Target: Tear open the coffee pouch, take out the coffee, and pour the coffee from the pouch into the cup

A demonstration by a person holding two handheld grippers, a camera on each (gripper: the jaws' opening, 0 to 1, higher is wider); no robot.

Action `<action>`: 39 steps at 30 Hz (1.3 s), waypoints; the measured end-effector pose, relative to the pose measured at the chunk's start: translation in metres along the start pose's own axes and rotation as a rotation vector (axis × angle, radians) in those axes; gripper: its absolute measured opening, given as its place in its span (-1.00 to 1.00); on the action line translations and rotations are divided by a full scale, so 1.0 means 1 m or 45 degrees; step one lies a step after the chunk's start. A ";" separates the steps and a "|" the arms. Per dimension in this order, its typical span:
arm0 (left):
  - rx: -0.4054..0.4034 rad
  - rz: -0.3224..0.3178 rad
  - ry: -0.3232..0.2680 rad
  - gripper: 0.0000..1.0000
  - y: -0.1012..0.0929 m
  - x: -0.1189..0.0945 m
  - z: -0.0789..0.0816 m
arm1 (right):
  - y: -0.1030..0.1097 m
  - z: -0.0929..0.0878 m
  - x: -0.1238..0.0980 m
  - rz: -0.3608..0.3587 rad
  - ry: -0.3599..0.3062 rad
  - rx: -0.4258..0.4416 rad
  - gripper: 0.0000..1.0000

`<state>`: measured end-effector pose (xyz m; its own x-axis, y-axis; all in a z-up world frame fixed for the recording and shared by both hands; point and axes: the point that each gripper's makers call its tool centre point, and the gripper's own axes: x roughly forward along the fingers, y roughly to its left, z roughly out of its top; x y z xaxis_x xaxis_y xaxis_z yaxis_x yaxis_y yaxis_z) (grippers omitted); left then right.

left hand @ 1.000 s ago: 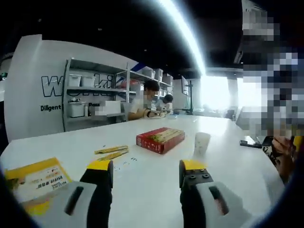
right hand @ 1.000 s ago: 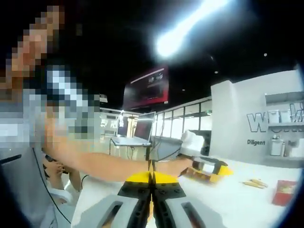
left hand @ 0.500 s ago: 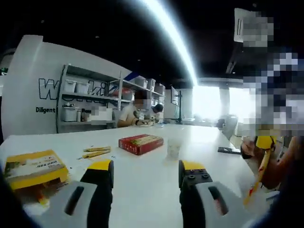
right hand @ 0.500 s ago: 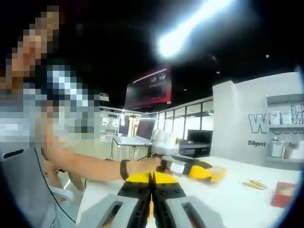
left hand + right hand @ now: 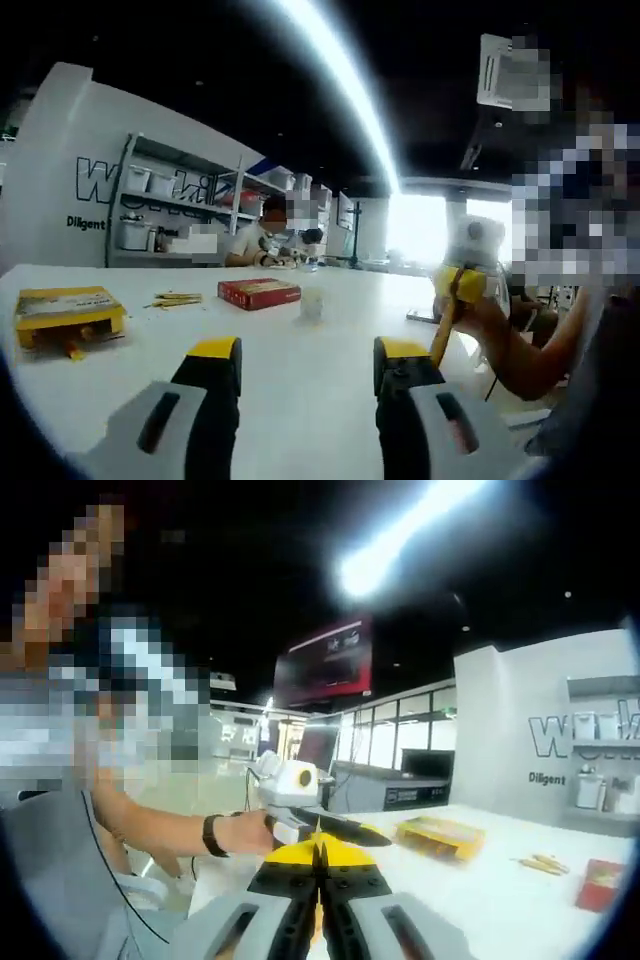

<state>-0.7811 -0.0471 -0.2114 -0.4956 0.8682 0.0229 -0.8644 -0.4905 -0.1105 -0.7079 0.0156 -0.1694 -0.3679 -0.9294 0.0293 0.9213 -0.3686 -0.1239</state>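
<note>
My left gripper (image 5: pixel 307 350) is open over the white table (image 5: pixel 300 400), nothing between its fingers. In the left gripper view my right gripper (image 5: pixel 459 283) is at the right, held in a hand, shut on a thin orange coffee pouch (image 5: pixel 442 335) that hangs down from it. A white cup (image 5: pixel 312 303) stands mid-table beyond my left gripper. In the right gripper view the right gripper (image 5: pixel 319 845) is shut, jaws pressed together. The left gripper (image 5: pixel 345 830) sits just beyond its tips, held by a hand wearing a wristband.
A red box (image 5: pixel 258 292), loose coffee sticks (image 5: pixel 175 299) and an opened yellow box (image 5: pixel 68 310) lie on the far left of the table. A black phone (image 5: pixel 420 316) lies by the right edge. People sit at the far end before shelves.
The left gripper view has swung right, bringing the right gripper with the pouch further in. In the right gripper view the left gripper has drawn back from the yellow box toward the person.
</note>
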 end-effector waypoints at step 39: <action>0.144 -0.589 0.149 -0.46 -0.123 -0.039 -0.037 | 0.064 0.008 0.041 0.353 0.099 0.005 -0.99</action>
<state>-0.6527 -0.0182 -0.2351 -0.0502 0.9964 -0.0681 -0.9987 -0.0507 -0.0061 -0.6628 -0.0464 -0.1680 -0.1104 -0.9906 -0.0811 0.9885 -0.1010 -0.1128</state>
